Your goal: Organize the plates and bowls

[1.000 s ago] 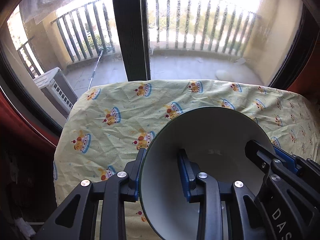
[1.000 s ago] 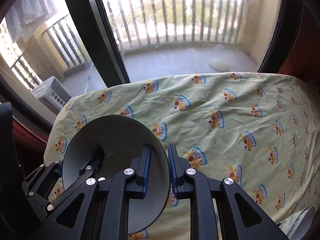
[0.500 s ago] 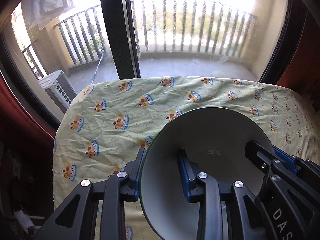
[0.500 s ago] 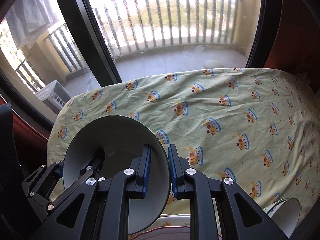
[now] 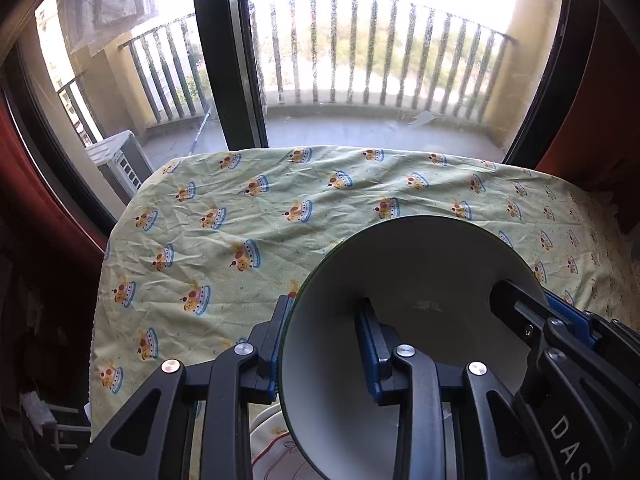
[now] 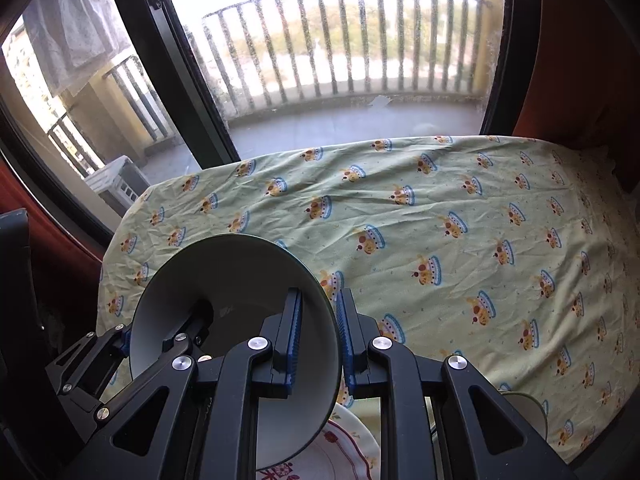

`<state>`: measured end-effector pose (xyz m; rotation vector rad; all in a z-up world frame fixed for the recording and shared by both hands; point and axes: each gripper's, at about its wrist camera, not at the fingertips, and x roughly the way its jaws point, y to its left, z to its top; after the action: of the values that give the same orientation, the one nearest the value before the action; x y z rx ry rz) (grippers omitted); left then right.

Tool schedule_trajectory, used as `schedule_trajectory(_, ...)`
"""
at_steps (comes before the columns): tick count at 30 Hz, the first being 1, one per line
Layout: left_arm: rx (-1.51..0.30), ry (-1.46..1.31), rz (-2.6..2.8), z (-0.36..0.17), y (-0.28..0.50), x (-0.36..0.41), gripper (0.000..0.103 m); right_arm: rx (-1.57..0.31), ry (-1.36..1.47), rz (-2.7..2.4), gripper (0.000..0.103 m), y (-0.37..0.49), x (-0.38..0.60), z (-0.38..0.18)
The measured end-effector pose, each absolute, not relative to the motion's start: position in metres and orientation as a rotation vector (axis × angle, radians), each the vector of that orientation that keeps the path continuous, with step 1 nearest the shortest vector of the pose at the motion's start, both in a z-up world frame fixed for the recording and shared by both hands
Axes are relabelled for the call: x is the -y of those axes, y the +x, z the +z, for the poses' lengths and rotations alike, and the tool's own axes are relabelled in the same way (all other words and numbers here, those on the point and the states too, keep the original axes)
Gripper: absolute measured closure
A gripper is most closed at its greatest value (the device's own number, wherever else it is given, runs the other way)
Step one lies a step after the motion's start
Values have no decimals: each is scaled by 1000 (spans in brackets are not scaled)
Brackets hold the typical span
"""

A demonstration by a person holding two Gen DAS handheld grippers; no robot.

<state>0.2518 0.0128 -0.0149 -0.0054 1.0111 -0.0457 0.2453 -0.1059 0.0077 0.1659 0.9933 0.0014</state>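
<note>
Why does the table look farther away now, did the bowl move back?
Yes. In the left wrist view the bowl, gripped on both sides, has pulled back toward the near edge: more tablecloth shows beyond it, and a plate appears beneath.

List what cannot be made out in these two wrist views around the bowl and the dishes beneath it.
- Plate, right wrist view: mostly hidden behind the bowl and the right gripper; its pattern cannot be read.
- Same plate, left wrist view: only a sliver shows between the left gripper arms.
- Second dish, right wrist view: hidden by the gripper arm; type unclear.
- Bowl's underside: hidden in both views.
</note>
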Motion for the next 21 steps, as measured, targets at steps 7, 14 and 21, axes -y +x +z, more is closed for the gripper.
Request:
schedule_trajectory(7,-998,-7,-45,-5,237,19,72,-977,160,11,82,229,139,18)
schedule_trajectory(14,-987,-15,-38,3,224,47,72,-961,156,31,82,215,168,27)
schedule_trajectory(21,-985,-23,-30,3,207,74,72,-962,148,49,82,198,197,28)
